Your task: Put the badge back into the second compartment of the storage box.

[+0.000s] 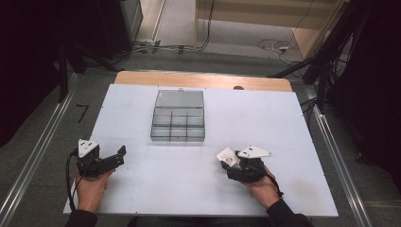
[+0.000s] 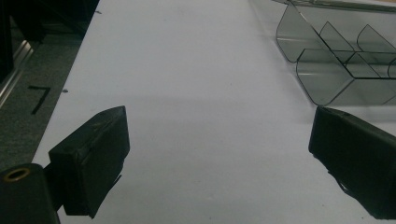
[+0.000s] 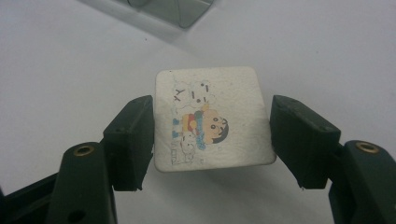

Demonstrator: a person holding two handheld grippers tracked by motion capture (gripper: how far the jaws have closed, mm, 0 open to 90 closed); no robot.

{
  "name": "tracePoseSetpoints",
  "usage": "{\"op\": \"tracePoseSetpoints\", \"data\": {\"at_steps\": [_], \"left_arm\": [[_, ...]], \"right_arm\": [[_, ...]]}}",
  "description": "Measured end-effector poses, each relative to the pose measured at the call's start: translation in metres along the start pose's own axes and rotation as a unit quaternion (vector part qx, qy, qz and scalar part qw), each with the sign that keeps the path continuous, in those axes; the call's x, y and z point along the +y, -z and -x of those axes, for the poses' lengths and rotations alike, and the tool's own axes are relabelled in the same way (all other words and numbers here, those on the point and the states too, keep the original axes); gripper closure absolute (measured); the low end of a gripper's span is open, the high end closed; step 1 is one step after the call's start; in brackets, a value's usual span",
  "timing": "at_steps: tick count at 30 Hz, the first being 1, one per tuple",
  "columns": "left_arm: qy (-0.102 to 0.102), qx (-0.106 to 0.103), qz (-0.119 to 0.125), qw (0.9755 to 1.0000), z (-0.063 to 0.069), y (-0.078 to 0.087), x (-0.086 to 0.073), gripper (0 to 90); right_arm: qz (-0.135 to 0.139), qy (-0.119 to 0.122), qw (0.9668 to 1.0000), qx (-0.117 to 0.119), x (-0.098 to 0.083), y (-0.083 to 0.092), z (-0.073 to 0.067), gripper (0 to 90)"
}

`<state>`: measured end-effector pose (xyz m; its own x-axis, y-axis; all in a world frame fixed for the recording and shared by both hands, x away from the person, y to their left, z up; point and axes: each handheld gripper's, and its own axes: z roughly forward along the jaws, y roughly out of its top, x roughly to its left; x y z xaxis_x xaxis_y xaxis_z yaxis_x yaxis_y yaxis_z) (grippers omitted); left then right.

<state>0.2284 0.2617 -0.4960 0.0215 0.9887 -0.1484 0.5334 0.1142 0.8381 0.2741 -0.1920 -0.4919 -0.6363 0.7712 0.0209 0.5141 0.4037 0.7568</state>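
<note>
A square white card [image 3: 212, 100] printed with a cartoon child and small animals sits between the jaws of my right gripper [image 3: 212, 140], which press on its left and right edges. A shadow under the card shows it is just off the white table. In the high view the card [image 1: 227, 156] tilts up in front of the right gripper [image 1: 231, 164] at the front right. My left gripper [image 1: 116, 158] rests at the front left, its jaws wide apart [image 2: 219, 154] with only bare table between them. A clear divided box [image 1: 178, 127] stands mid-table, its lid [image 1: 179, 98] laid open behind it.
The box [image 2: 336, 70] lies ahead and to the right of the left gripper, and its corner [image 3: 182, 11] shows beyond the card. The white board [image 1: 142, 189] lies on a wooden table [image 1: 203, 79]. Metal rails and cables run along the floor around it.
</note>
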Motion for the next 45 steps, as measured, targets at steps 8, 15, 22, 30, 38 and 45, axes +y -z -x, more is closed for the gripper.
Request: {"op": "tracePoseSetpoints", "data": {"at_steps": [8, 15, 22, 30, 38, 45], "left_arm": [[-0.001, -0.003, 0.003, 1.0000, 0.001, 0.003, 0.000, 5.6], [0.000, -0.002, 0.001, 1.0000, 0.000, -0.001, 0.001, 5.6], [0.001, -0.003, 0.002, 1.0000, -0.001, 0.002, 0.000, 5.6], [-0.001, -0.006, 0.004, 1.0000, 0.000, 0.002, 0.001, 5.6], [-0.003, -0.005, 0.001, 1.0000, 0.001, 0.001, 0.000, 5.6], [-0.002, -0.007, 0.004, 1.0000, 0.003, 0.002, 0.001, 5.6]], "right_arm": [[0.003, 0.002, 1.0000, 0.005, 0.006, 0.002, -0.003, 31.2], [0.006, -0.002, 0.9999, 0.016, 0.013, -0.001, -0.004, 31.2], [0.013, 0.001, 0.9998, 0.013, 0.021, 0.000, -0.005, 31.1], [0.025, 0.002, 0.9995, 0.018, 0.032, 0.000, -0.009, 31.1], [0.028, 0.008, 0.9994, 0.021, 0.037, -0.001, -0.011, 31.1], [0.028, 0.016, 0.9993, 0.021, 0.041, -0.005, -0.015, 31.2]]}}
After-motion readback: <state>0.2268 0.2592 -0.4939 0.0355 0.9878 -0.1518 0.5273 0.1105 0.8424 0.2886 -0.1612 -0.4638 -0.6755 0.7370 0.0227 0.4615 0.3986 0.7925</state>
